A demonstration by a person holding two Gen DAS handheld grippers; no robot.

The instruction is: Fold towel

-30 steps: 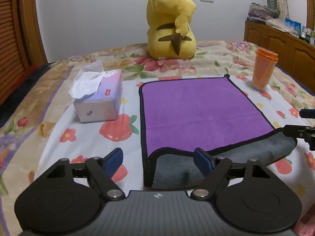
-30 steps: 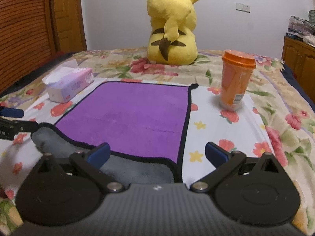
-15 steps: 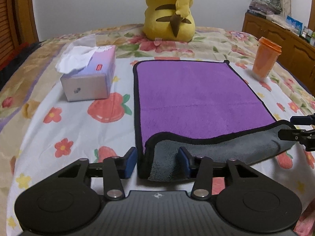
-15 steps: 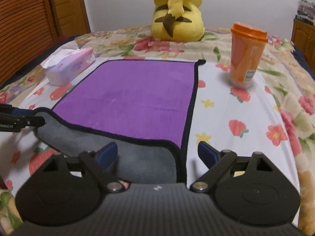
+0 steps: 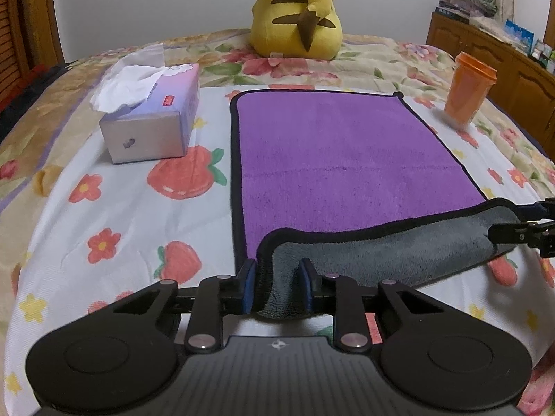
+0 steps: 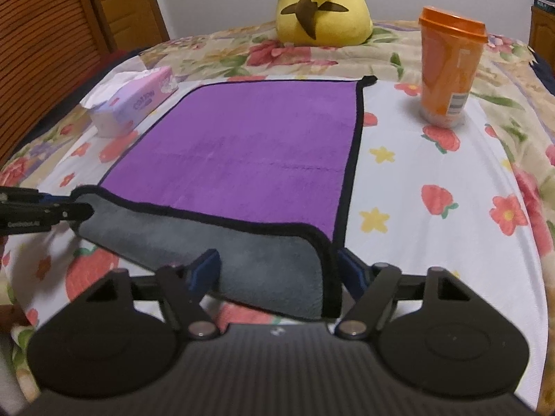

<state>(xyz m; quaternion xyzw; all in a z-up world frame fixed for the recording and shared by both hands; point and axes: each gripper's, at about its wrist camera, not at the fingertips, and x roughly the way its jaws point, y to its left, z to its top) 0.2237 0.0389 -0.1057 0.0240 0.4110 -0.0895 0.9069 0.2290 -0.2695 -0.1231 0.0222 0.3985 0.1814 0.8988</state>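
A purple towel (image 5: 340,152) with a black hem and grey underside lies flat on the bed; it also shows in the right wrist view (image 6: 249,152). Its near edge is turned over, grey side up. My left gripper (image 5: 277,277) is shut on the near left corner of the towel. My right gripper (image 6: 277,270) straddles the near right corner with its jaws still apart, the grey fold between them. Each gripper shows at the edge of the other's view.
A tissue box (image 5: 152,128) stands left of the towel. An orange lidded cup (image 6: 447,66) stands to its right. A yellow plush toy (image 5: 298,17) sits at the far end. The floral bedspread (image 5: 114,215) lies under all.
Both grippers moved forward and down onto the towel's near corners. The left jaws closed on the left corner. The right jaws narrowed around the right corner.
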